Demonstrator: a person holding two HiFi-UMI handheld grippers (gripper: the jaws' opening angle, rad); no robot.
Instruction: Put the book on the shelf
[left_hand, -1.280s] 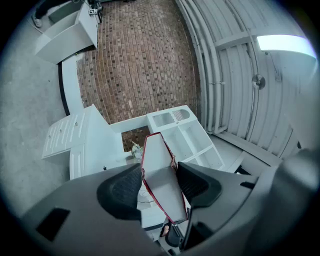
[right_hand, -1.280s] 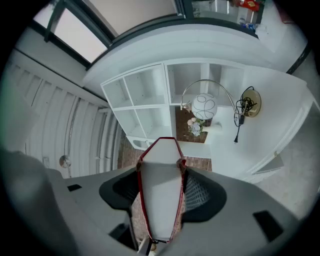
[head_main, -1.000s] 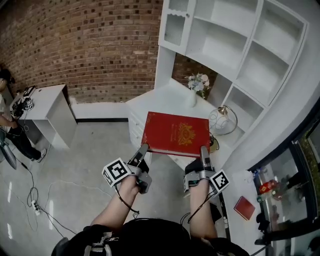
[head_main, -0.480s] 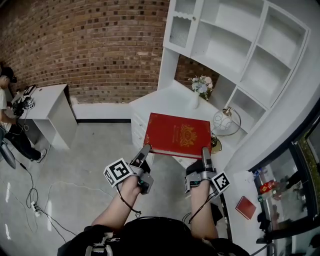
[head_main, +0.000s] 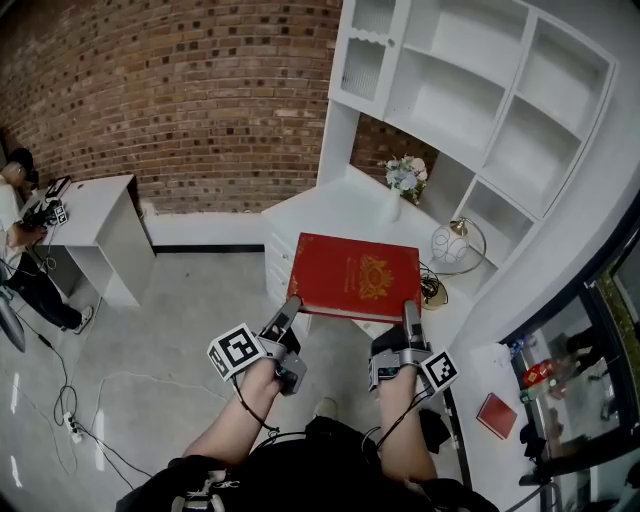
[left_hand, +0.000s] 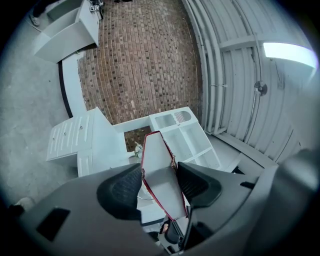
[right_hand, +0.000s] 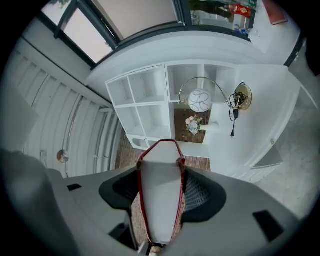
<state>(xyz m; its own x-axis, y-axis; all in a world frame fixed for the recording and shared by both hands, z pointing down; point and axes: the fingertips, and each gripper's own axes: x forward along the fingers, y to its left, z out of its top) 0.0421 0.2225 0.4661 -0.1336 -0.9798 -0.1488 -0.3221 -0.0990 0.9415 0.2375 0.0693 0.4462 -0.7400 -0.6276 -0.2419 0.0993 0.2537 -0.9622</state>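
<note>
Left tongs (head_main: 291, 304), right tongs (head_main: 409, 310) on flat red gold-embossed book (head_main: 357, 277)

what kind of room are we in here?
Likely a mock study in a lab or studio: white desk with shelf unit, flower vase and lamp against a brick wall, plus loose floor cables.

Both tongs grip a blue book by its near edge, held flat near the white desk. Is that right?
No: the book is red, not blue, as the head view shows. The left tongs and right tongs do grip its near edge, flat near the white desk.
</note>
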